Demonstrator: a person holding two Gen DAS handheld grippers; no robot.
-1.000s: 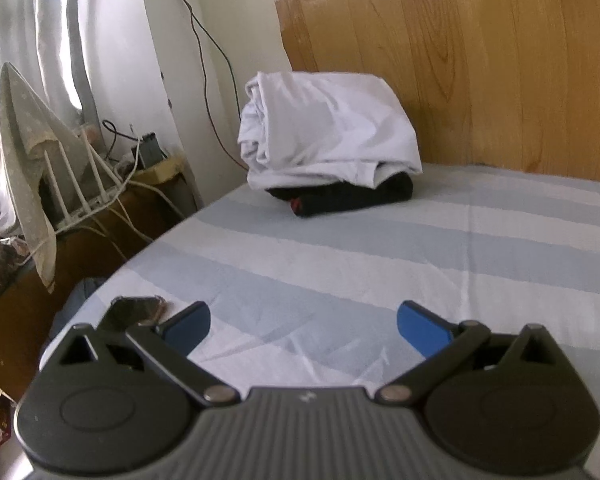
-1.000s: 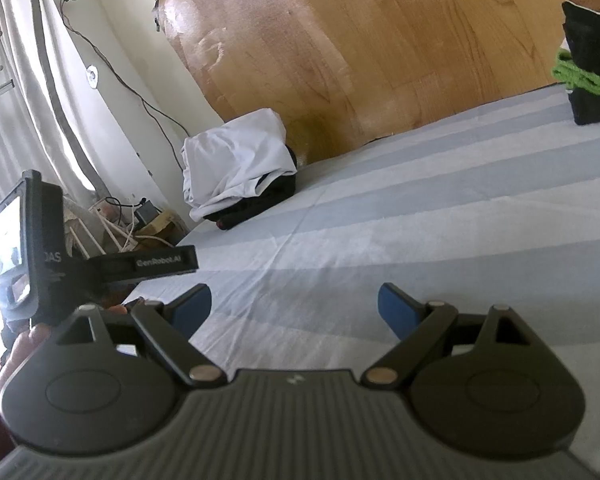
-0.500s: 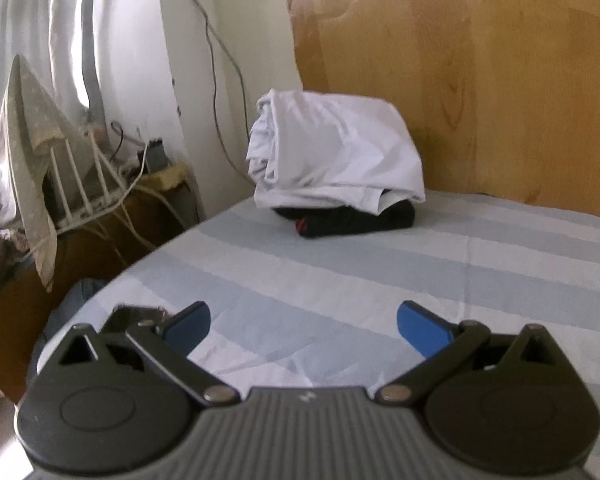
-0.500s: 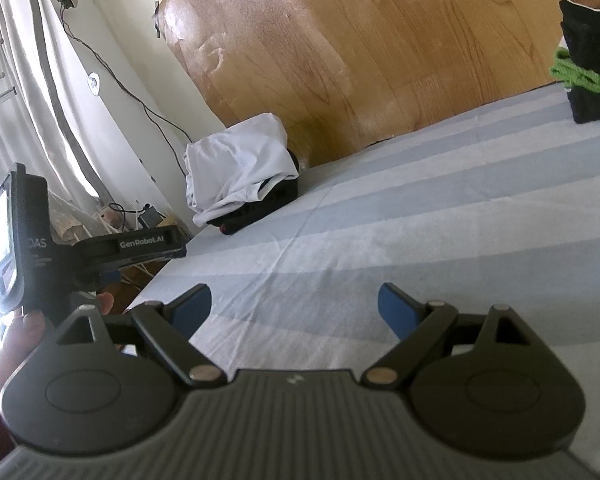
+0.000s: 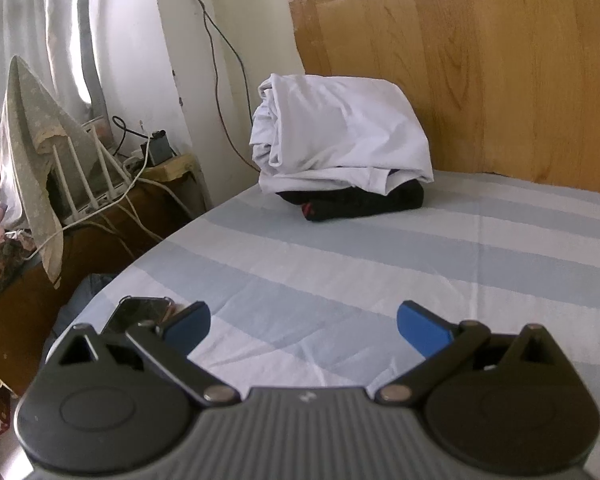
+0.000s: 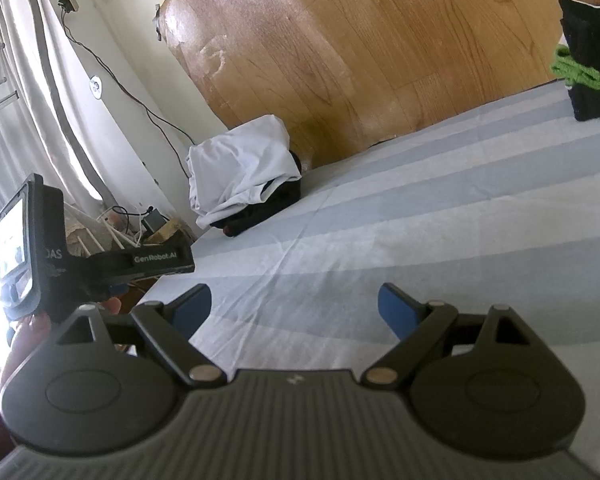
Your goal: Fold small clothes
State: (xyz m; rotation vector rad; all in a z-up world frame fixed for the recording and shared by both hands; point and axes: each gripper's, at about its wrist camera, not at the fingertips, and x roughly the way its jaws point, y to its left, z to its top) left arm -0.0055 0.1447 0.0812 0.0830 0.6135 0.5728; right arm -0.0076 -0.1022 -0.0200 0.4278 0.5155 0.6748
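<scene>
- Left wrist view: my left claw [image 5: 303, 326] hangs low over the bed [image 5: 380, 280], released, blue pads spread wide with nothing between them. The white garment [image 5: 340, 136] lies dead ahead and a touch right of the claw's midline, well apart from it, up at the bed's far edge against the wooden panel [image 5: 500, 60]. It sits bunched on top of a dark garment [image 5: 360, 202], which pokes out beneath it along the near side. The pile's long axis runs left to right, across my line of approach, so I'd meet its broad side. A phone [image 5: 138, 314] lies at the bed's near left corner, just beside the left pad.
- Right wrist view: my right claw [image 6: 294, 306] is also released and empty, above the striped sheet. From here the white garment [image 6: 244, 172] lies ahead and off to the left, well apart, near the bed's far left corner; the dark garment [image 6: 268, 208] shows under it. A separate stack of folded clothes [image 6: 592, 76], dark with a green layer, stands at the far right edge.
- My judgement: the left claw is nearer and squarer to the pile, so it should lead the reach, with the right one crossing leftwards to join. No folding has begun on this pile.
</scene>
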